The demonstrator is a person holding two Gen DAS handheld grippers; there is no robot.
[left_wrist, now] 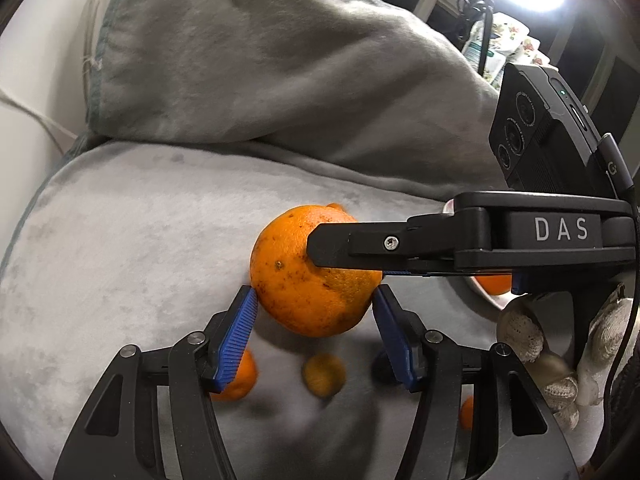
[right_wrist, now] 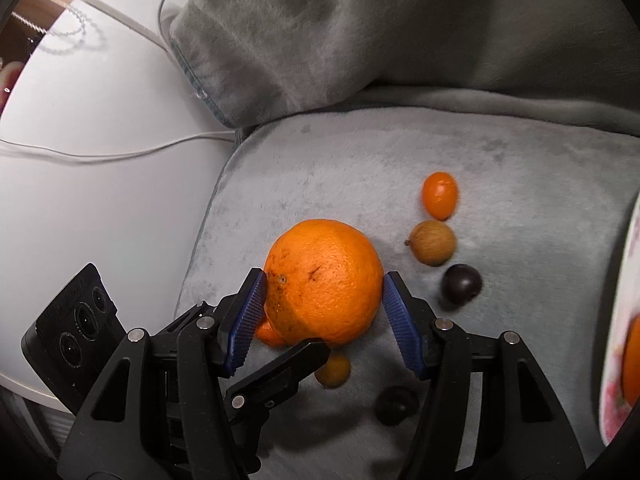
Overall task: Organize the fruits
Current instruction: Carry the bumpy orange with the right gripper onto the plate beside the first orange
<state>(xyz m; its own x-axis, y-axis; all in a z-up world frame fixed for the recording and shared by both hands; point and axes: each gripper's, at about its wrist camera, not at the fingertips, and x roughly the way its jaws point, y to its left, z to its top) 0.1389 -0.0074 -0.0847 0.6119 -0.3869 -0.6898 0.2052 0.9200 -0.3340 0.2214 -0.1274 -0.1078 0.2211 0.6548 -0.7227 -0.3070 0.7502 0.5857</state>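
I had both grippers on the big orange (left_wrist: 314, 270), which hung above the grey blanket (left_wrist: 132, 248). My left gripper (left_wrist: 314, 320) clenched it from the near side, blue pads against the peel. My right gripper (right_wrist: 324, 312) grasped the same orange crosswise. Under it, on the blanket, lay a small oval orange fruit (right_wrist: 439, 195), a brown round fruit (right_wrist: 433, 243) and a dark plum (right_wrist: 461, 283), close together.

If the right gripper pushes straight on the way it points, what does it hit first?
The big orange, which already sits between the right gripper's blue pads. Going on would push it into the grey cushion behind and below it. The left gripper holds the same orange.
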